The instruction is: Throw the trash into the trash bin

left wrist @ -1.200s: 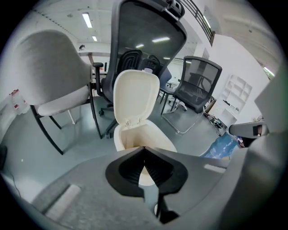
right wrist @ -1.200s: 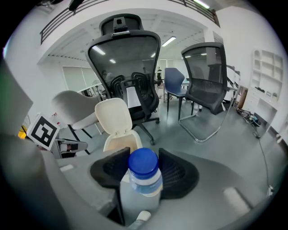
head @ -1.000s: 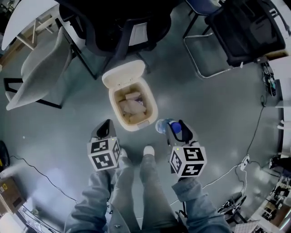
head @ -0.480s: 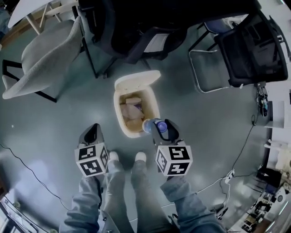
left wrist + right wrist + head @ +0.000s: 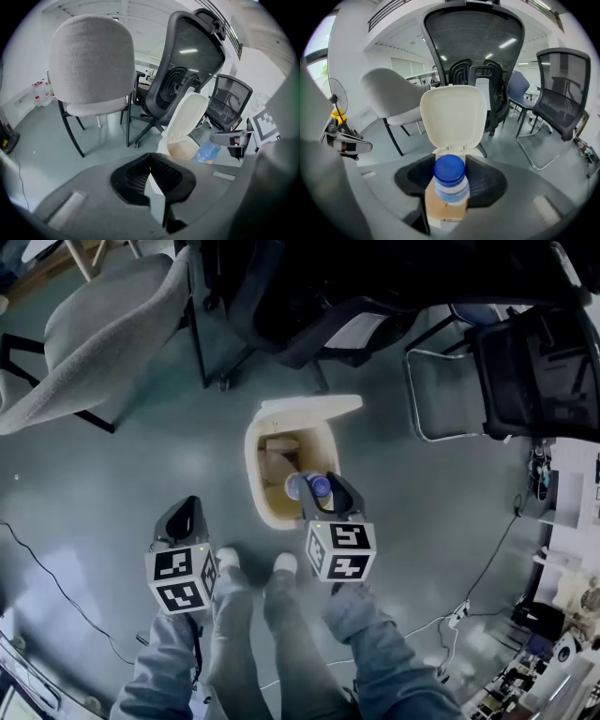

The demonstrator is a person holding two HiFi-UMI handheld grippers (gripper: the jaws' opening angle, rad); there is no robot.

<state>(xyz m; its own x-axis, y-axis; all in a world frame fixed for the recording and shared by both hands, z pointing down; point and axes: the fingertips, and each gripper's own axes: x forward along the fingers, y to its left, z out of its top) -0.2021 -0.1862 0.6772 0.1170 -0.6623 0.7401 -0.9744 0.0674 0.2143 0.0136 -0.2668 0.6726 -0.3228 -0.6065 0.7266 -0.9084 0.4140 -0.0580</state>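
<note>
The left gripper (image 5: 150, 157) has its fingers (image 5: 129, 180) together, empty; beyond, the trash bin (image 5: 163, 146) (lid raised) near a grey chair (image 5: 89, 65).

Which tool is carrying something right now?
The right tool, clamped on a clear plastic bottle with a blue cap. The left tool has its black jaws closed on nothing.

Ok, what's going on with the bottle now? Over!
Right gripper shut on bottle, above bin near edge. Left gripper shut, empty, off to the side. Lid up, nothing blocking.
</note>
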